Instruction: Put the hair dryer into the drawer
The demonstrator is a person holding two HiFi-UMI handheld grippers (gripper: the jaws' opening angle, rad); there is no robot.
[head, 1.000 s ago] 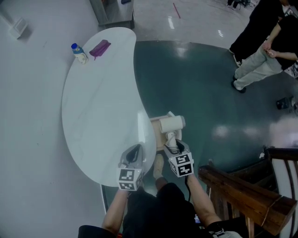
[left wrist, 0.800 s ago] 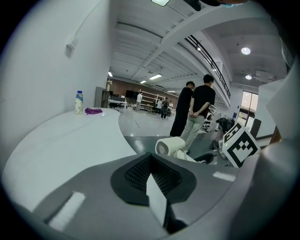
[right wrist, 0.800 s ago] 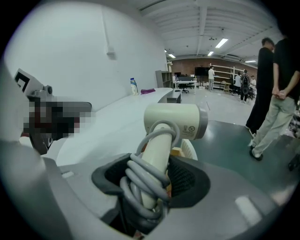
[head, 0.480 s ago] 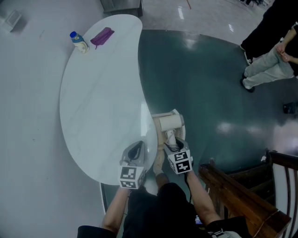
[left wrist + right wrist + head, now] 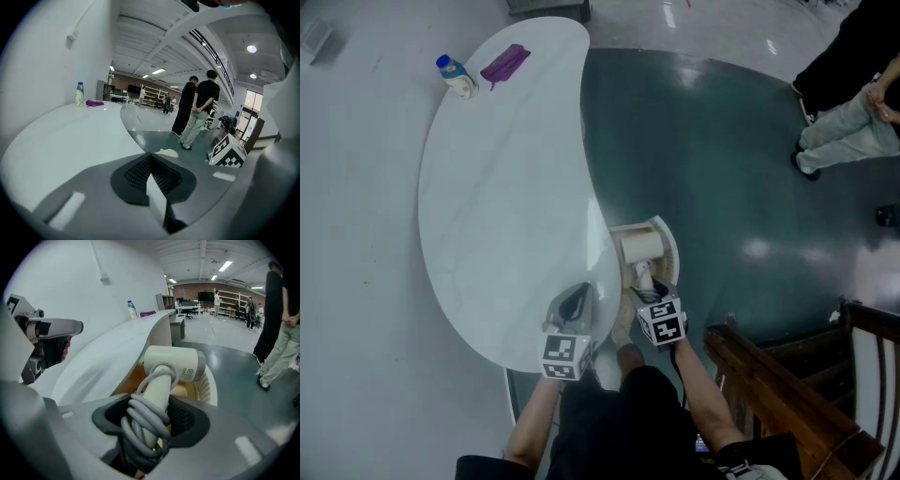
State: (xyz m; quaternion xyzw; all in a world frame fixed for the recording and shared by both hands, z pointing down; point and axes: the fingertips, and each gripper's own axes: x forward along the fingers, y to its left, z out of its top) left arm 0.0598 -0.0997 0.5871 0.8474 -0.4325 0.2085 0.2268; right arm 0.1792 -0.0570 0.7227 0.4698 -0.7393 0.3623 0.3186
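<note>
A cream hair dryer (image 5: 174, 363), its grey cord wound round the handle, is held by the handle in my right gripper (image 5: 152, 427), which is shut on it. In the head view the hair dryer (image 5: 639, 247) hangs over the open drawer (image 5: 671, 246), a curved white front with a wooden inside (image 5: 133, 380), at the white table's (image 5: 506, 187) right edge. Left of it my left gripper (image 5: 573, 305) hovers over the table's near edge. Its jaws are shut with nothing between them, as the left gripper (image 5: 152, 171) view shows.
A small bottle (image 5: 456, 78) and a purple item (image 5: 504, 65) lie at the table's far end. People stand on the dark floor at the upper right (image 5: 853, 84). A wooden railing (image 5: 787, 375) runs at the lower right, close to my right arm.
The right gripper has brought the hair dryer a little lower and closer over the open drawer. The left gripper has stayed near the table's edge.
</note>
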